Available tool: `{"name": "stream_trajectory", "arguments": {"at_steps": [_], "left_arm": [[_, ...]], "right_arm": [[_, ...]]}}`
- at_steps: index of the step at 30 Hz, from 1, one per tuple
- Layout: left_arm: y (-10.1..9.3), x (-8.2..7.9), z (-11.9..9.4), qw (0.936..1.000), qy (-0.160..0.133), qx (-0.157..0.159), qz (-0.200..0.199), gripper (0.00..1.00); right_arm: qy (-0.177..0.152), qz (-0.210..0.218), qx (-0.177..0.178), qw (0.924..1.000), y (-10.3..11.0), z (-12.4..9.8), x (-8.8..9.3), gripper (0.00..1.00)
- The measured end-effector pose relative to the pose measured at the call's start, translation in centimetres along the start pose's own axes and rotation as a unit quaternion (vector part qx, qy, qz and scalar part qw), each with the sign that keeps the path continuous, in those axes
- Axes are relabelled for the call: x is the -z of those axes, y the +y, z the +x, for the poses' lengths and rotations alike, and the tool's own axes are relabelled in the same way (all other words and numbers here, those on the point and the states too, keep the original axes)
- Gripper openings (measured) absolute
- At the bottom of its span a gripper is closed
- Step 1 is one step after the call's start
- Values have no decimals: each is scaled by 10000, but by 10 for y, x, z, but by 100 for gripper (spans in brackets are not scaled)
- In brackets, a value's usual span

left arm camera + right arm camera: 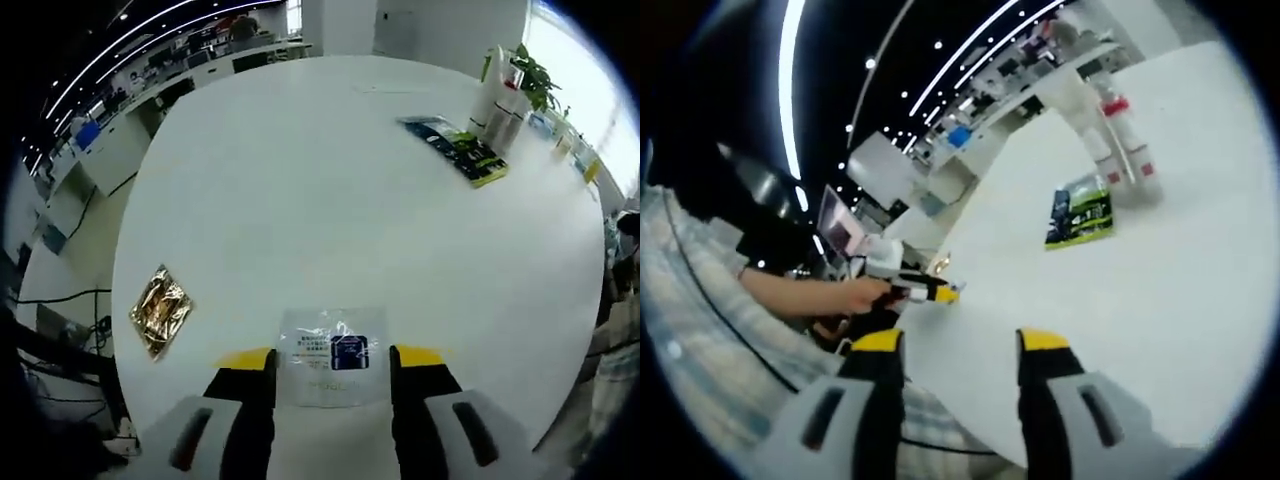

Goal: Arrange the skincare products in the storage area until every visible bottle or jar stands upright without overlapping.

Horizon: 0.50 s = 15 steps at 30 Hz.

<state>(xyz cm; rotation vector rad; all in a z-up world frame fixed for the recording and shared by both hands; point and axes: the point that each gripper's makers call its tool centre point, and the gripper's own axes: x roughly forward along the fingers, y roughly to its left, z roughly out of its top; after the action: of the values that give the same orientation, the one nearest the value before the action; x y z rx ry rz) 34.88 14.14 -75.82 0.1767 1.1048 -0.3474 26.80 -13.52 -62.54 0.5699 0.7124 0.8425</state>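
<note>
Two tall white bottles with red bands (497,105) stand upright at the far right of a round white table (300,200), beside a flat pile of dark and green packets (455,150). A clear sachet with a blue label (332,358) lies flat on the table between the wide-apart jaws of my open left gripper (332,362). A gold sachet (160,312) lies to the left near the edge. In the right gripper view my right gripper (960,342) is open and holds nothing, over the table's near rim. The bottles (1128,150) and green packets (1080,220) sit far ahead.
A potted plant (532,75) stands behind the bottles. A person's hand holds the left gripper (915,288) at the table edge (940,330), with a checked sleeve (710,330) at left. Desks and monitors (190,60) lie beyond the table.
</note>
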Motion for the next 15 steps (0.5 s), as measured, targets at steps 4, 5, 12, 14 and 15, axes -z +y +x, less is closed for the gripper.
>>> {"name": "stream_trajectory", "arguments": {"at_steps": [4,5,12,14,15], "left_arm": [[1,-1,0,10000,-13,8,-20,42],[0,0,-1,10000,-6,17,-14,42],[-14,-15,-9,9988,-278,280,279,42],[-28,-26,-16,9953,-451,418,742,42],[-32,-28,-19,9940,-485,456,867,42]], "right_arm": [[75,-53,-34,10000,2,2,1,42],[84,-47,-41,9999,3,2,2,42],[127,-1,-88,9999,3,3,2,42],[129,19,-112,9999,4,6,0,42],[124,24,-124,9998,4,7,-2,42]]}}
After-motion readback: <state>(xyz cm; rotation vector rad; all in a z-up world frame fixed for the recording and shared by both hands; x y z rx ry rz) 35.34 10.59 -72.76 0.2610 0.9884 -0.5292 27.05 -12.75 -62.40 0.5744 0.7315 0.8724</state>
